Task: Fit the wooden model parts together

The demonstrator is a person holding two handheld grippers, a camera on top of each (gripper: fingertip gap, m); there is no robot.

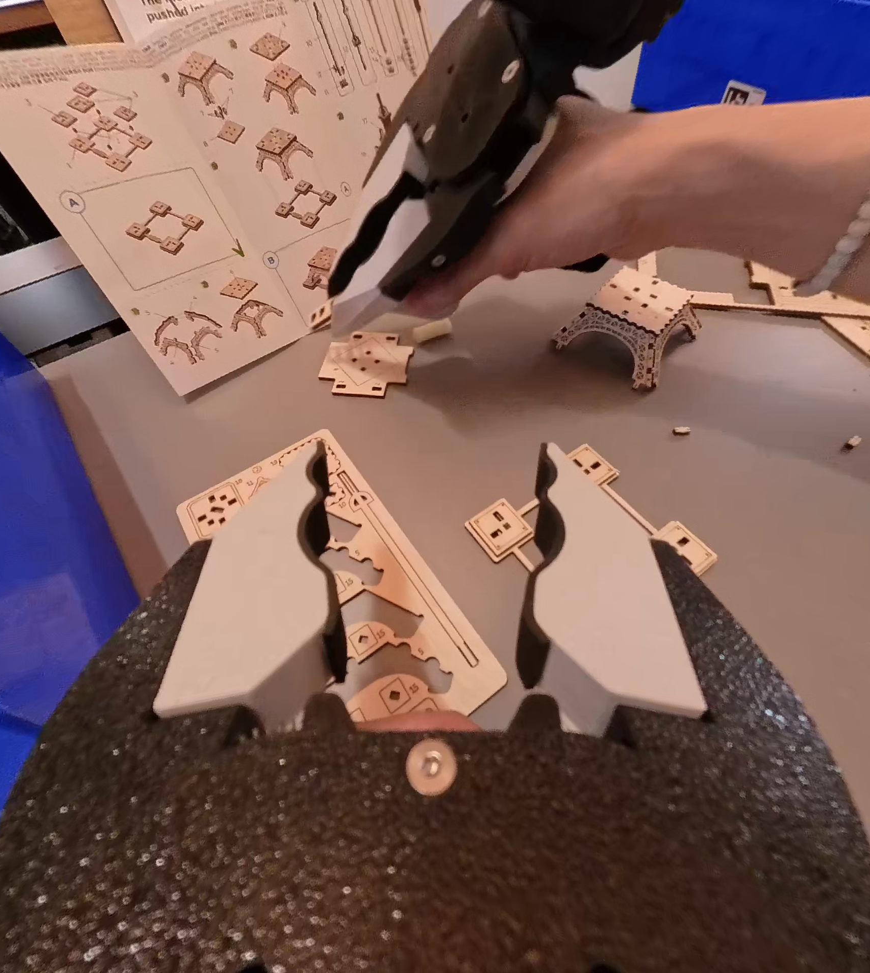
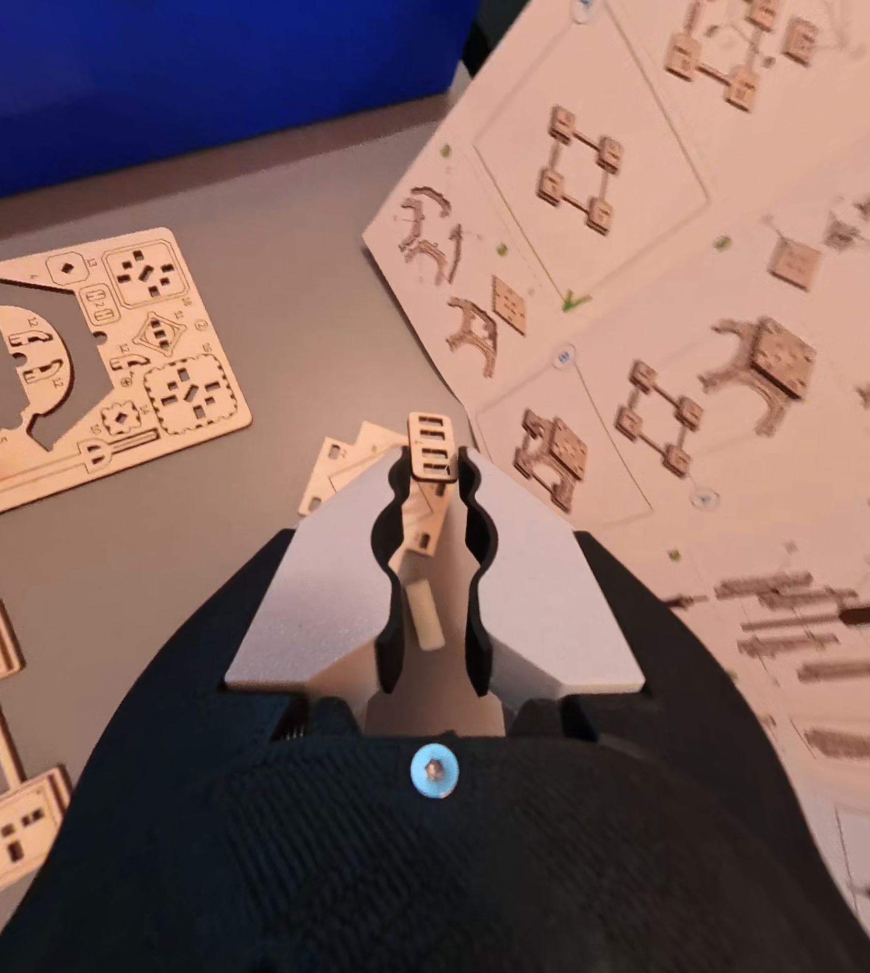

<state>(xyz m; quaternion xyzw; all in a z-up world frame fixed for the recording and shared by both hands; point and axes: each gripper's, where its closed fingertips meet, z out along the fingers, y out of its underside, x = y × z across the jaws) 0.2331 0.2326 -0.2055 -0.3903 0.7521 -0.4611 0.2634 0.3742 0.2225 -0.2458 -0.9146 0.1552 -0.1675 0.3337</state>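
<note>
While my right gripper (image 2: 430,463) pinches a small slotted wooden tab (image 2: 432,447) at its very tips, my left gripper (image 1: 435,458) hangs spread and empty over the grey table (image 1: 606,474).

Right side: the tab is held by its lower end, so most of its slotted face sticks out past the fingertips. I judge that grip is chosen to leave the free end clear for pushing into a slot. Directly below it lies a flat square plate (image 1: 364,363) with holes, flat on the table just beside the open instruction sheet (image 1: 148,210); a short pale peg (image 1: 431,331) rests next to the plate. The plate looks to be the likely receiver, but I cannot confirm which hole.

Left side: jaws wide apart, nothing between them. Beneath them sit the partly emptied parts sheet (image 1: 411,605) and a square frame of 4 pads joined by thin bars (image 1: 580,521). Probably parked here so as not to shade the right gripper's work.

Farther right stands the arched tower base (image 1: 632,326), already assembled, upright on its legs, with more flat sheets behind it. 2 tiny offcuts (image 1: 680,432) lie loose on the table.

Risk: the tab is thin, so a skewed push could snap it.
</note>
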